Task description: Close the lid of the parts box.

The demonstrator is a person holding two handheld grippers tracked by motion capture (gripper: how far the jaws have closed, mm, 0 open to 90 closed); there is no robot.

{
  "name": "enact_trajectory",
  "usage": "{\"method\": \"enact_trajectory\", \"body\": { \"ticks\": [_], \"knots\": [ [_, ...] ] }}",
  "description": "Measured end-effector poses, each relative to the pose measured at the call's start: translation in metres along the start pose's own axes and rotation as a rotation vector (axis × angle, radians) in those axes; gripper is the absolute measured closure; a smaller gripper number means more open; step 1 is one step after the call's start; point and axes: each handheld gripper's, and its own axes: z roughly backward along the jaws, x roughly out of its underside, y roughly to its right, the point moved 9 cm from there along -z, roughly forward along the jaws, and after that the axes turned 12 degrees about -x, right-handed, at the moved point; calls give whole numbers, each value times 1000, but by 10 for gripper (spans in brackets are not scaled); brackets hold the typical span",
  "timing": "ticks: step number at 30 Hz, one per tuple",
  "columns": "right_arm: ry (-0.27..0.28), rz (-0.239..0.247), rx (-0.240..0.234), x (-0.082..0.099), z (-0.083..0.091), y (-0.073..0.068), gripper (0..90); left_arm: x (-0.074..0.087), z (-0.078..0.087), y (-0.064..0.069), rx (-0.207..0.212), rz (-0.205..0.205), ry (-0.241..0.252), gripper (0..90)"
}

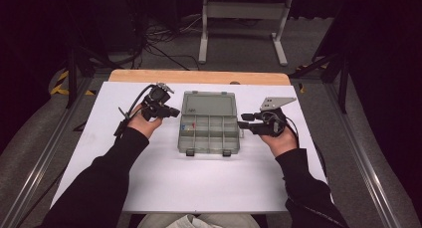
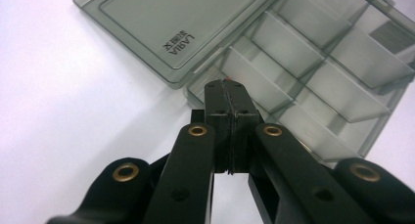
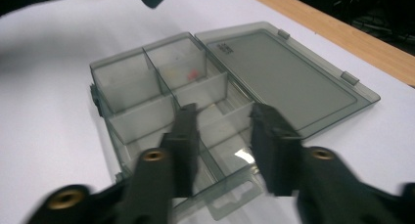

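In the high view, the open organiser box [image 1: 209, 128] sits mid-counter, nearer the far edge, its lid flat behind it, the left tool [image 1: 171, 112] and right tool [image 1: 245, 124] flanking it.

In the left gripper view, that tool's jaws are pressed together, seemingly empty; a push could skid the light box.

In the right gripper view, the jaws gape with nothing between them, above the box's compartments [image 3: 147, 94]; dropping carelessly, they could jam a divider or scatter the small parts [image 3: 192, 75].

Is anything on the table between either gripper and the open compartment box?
Nothing visible. The left gripper, shut, sits just off the left side of the compartment box, and the right gripper, jaws apart, sits off its right side. Bare white table lies between them, and the lid is folded back flat.
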Motion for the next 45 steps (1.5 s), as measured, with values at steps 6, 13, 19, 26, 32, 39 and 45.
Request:
{"method": "enact_trajectory", "body": {
  "ticks": [6, 13, 19, 26, 32, 39, 45],
  "knots": [
    [-71, 7, 26, -8, 1, 14, 899, -1, -5, -7, -29, 20, -1, 900],
    [-110, -5, 51, -15, -1, 32, 900, -1, -12, -16, -19, 52, -4, 900],
    [-126, -17, 59, -15, -5, 44, 900, -3, -17, -22, -10, 71, -5, 900],
    [-154, -48, 67, -12, -14, 61, 900, -2, -30, -29, 17, 108, -12, 900],
    [-178, -65, 73, -6, -23, 73, 899, 1, -42, -37, 13, 132, -27, 900],
    [-210, -92, 85, 2, -29, 86, 899, -1, -52, -41, -1, 142, -37, 900],
    [-232, -103, 98, 10, -35, 96, 900, 0, -61, -41, -17, 137, -48, 900]
  ]
}}
